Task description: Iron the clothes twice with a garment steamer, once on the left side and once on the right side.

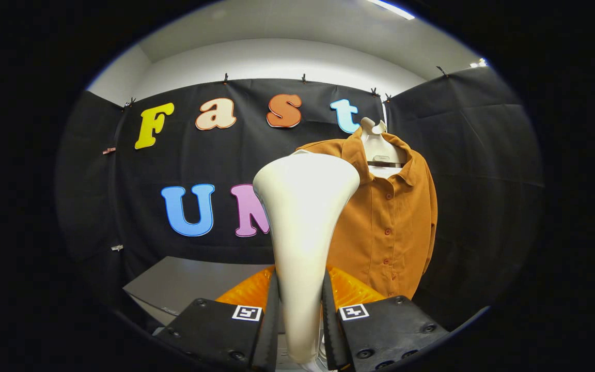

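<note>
My gripper (pixel 300 310) is shut on the handle of a white garment steamer (pixel 302 217), which rises upright between the fingers and widens into a broad head at the top. Beyond the steamer's head and to its right hangs an orange-brown buttoned shirt (pixel 395 227) on a white hanger (pixel 376 142), facing me against the black cloth wall. The steamer's head covers the shirt's left shoulder and sleeve. I cannot tell whether the head touches the cloth.
A grey tabletop (pixel 184 281) lies low to the left, beyond the fingers. An orange ribbed object (pixel 351 292) sits just behind the steamer's handle. Black cloth walls close off the back and the right side.
</note>
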A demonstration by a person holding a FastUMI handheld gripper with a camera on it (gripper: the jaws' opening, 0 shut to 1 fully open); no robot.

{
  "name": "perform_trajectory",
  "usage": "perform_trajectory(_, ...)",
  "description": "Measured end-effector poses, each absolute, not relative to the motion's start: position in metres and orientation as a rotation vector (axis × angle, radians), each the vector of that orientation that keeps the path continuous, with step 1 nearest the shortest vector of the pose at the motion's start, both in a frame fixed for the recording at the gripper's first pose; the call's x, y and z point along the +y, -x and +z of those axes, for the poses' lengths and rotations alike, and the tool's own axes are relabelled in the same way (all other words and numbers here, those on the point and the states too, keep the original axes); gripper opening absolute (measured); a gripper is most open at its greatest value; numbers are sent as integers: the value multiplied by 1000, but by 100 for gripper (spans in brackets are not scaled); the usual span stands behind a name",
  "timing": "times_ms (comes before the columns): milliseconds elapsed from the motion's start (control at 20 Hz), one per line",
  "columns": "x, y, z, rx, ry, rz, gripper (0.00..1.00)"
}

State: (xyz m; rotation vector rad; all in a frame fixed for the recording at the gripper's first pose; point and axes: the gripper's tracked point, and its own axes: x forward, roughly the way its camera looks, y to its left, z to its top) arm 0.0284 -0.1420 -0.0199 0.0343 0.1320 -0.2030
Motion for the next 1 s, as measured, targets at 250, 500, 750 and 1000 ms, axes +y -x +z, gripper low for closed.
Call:
perform_trajectory(250,-153,-32,-23,132,-32,-205,40)
perform_trajectory(500,-154,-32,-25,138,-31,-207,40)
perform_trajectory(750,-156,-33,-26,140,-27,-205,40)
perform_trajectory(1000,-153,-35,-30,145,-27,-205,40)
